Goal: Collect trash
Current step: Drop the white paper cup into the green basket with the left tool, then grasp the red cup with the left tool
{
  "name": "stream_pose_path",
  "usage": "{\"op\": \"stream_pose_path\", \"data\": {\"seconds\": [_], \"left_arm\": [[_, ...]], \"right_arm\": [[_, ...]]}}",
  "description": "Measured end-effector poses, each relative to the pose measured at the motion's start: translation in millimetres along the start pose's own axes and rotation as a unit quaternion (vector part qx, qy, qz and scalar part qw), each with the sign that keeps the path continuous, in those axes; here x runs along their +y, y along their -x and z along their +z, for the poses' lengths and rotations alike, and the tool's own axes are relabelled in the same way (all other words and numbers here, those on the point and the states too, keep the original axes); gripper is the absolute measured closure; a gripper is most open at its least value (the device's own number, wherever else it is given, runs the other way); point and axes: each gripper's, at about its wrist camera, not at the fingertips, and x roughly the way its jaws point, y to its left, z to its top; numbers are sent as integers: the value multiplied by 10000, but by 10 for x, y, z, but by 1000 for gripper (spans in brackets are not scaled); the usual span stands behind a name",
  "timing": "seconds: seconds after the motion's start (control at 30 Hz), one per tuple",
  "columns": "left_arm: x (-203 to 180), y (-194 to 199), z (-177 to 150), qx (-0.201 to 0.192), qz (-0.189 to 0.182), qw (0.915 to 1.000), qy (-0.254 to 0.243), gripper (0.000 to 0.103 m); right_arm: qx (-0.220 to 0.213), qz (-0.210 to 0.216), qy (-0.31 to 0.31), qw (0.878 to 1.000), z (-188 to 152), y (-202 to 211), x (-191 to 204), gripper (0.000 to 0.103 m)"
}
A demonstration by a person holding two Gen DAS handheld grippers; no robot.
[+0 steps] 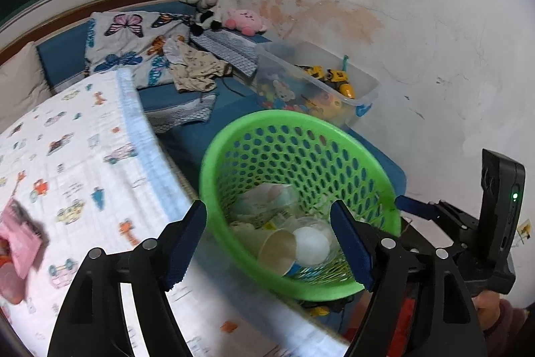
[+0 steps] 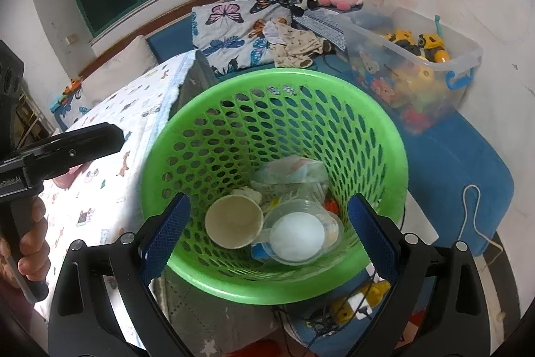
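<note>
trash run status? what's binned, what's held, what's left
Binned: paper cup, clear plastic cup and wrappers sit in the green basket. Held: nothing; left gripper and right gripper both open. Left: pink item on the bed cover looks uncollected.

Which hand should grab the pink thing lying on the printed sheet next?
Left. The left gripper is open and empty next to the printed sheet where the pink thing lies; the right gripper faces the green basket.
</note>
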Motion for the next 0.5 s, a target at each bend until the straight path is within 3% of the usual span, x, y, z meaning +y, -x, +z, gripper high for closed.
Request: {"op": "stream_pose_path", "data": {"seconds": [0.23,0.5], "left_arm": [[369,282,-163,-76,485,9986,221,29],[1030,642,-344,-165,1104,9892,953,28]], "right_arm": [[17,191,227,9996,37,-40,251,8],[86,485,527,9974,101,-166,651,8]]}}
